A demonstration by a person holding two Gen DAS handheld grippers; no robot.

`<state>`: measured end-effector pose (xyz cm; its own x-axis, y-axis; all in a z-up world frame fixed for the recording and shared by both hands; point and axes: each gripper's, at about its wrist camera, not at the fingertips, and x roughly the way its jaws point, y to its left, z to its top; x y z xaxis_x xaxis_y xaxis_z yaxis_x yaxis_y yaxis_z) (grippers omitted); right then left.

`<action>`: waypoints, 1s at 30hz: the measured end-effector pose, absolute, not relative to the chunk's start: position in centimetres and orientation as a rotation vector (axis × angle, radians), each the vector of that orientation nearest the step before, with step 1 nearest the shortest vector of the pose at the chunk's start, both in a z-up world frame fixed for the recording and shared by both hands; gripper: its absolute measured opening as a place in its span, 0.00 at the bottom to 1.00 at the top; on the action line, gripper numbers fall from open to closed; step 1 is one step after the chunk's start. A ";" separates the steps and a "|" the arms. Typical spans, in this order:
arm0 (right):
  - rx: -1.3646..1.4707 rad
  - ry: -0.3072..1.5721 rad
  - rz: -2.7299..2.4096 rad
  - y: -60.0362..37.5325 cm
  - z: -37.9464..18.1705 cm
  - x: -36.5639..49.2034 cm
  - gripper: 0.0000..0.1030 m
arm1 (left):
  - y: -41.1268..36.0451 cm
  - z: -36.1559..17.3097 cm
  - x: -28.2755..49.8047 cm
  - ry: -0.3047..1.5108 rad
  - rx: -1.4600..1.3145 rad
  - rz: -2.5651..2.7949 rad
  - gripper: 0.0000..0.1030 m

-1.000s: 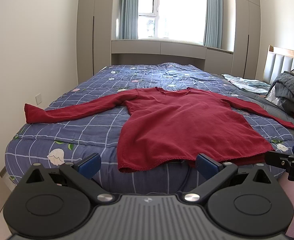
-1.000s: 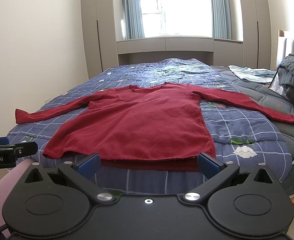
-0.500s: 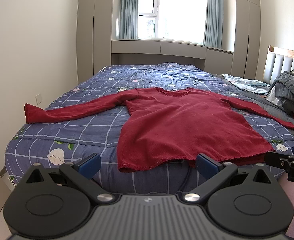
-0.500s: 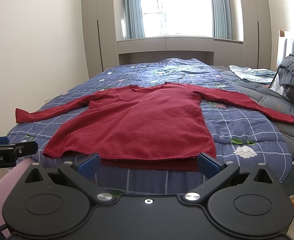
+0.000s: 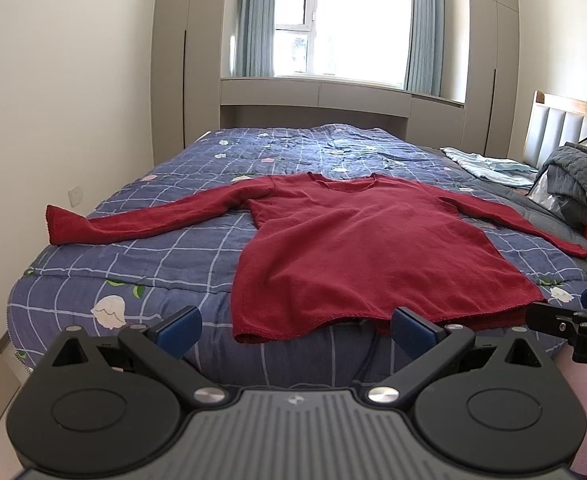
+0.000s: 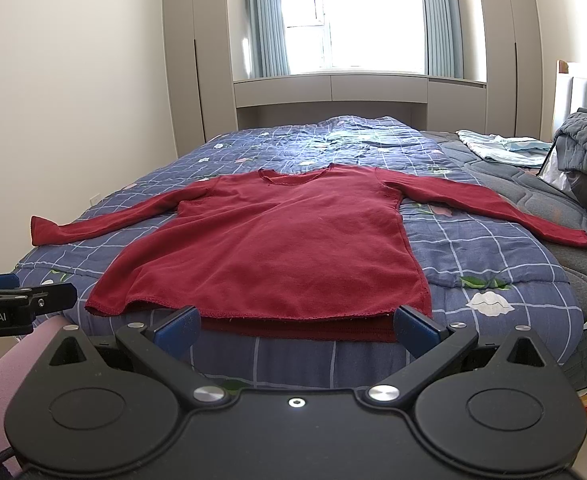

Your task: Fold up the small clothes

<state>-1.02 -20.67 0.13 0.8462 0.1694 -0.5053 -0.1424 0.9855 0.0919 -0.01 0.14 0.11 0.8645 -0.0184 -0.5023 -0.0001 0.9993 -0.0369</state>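
Each tool is matte black, with two round discs, silver screws and blue finger pads point(image 5: 179, 328). The left tool point(image 5: 295, 326) has a ribbed grey body; the right tool point(image 6: 295, 326) is black, with a small white light. White "Robot.AI" lettering marks the left tool's side.

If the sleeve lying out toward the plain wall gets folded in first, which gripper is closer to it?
Probably the left gripper. Its view sits nearer that sleeve of the red top; the right gripper faces the hem's other end. Both are open, holding nothing.
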 end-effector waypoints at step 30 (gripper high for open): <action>0.049 0.621 0.028 -27.2 0.5 12.1 1.00 | -6.4 2.0 19.9 0.650 0.018 -0.035 1.00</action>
<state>12.12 -27.20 0.47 0.8128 0.0410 -0.5811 -0.0114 0.9985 0.0544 19.87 -6.44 2.00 0.7954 -0.0269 -0.6055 0.0380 0.9993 0.0055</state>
